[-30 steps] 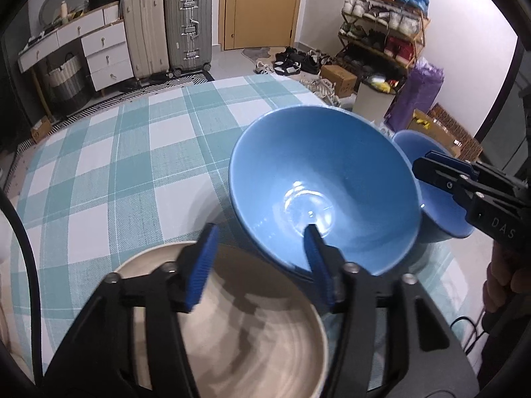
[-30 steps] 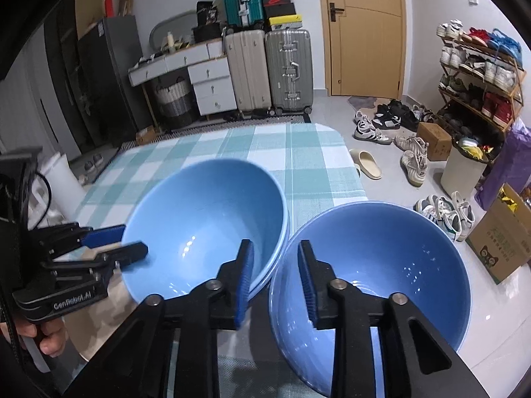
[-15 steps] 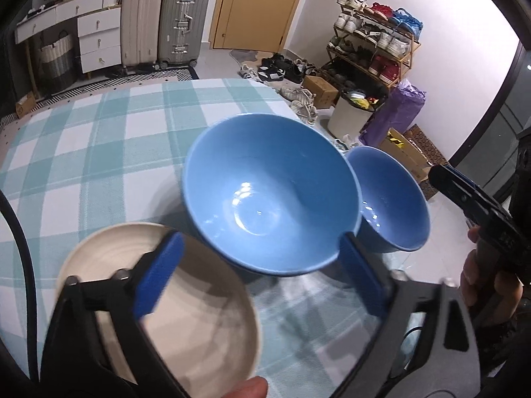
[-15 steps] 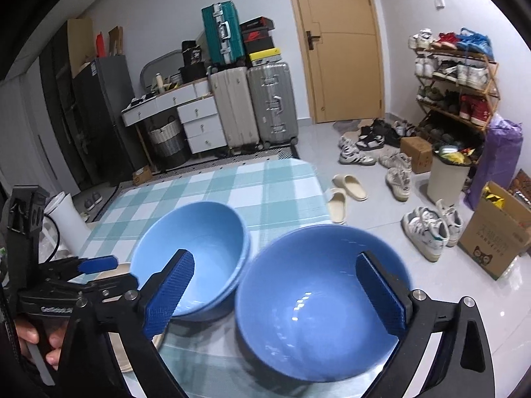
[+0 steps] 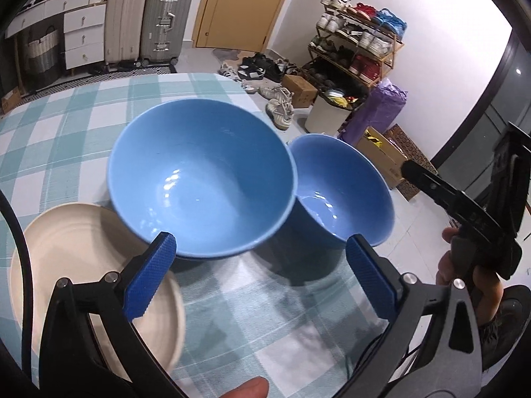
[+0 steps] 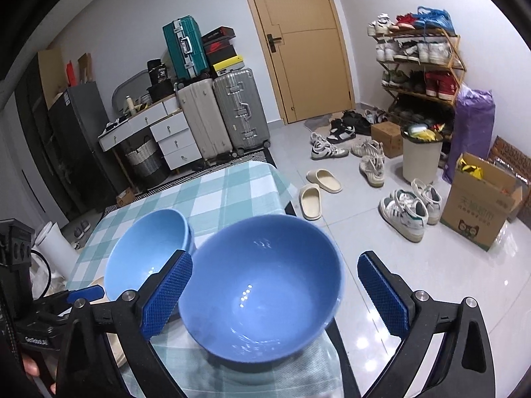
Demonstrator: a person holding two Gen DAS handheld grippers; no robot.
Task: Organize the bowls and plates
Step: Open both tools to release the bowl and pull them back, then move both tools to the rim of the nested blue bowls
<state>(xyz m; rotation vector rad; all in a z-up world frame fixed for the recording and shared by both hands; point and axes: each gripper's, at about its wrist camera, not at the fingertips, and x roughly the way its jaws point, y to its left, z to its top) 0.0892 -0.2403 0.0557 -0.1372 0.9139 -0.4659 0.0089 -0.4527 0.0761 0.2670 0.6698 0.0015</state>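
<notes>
Two blue bowls stand side by side on the checked tablecloth. The larger stacked bowl (image 5: 202, 179) sits left of the single bowl (image 5: 338, 192); both also show in the right wrist view, stacked bowl (image 6: 149, 252) and single bowl (image 6: 262, 285). A cream plate (image 5: 83, 265) lies at the lower left, its edge under the stacked bowl. My left gripper (image 5: 262, 278) is open and empty, pulled back above the cloth. My right gripper (image 6: 275, 298) is open and empty, its fingers either side of the single bowl without touching it.
The table's right edge (image 6: 282, 192) drops to a tiled floor with shoes (image 6: 405, 212), slippers (image 6: 318, 189) and a cardboard box (image 6: 478, 212). Suitcases (image 6: 219, 119), a drawer unit (image 6: 156, 132), a door and a shoe rack (image 6: 421, 63) stand beyond.
Both grippers opened from shut and drew back. The left let go of the stacked bowl's rim, the right let go of the single bowl's rim. Both bowls now rest on the cloth.
</notes>
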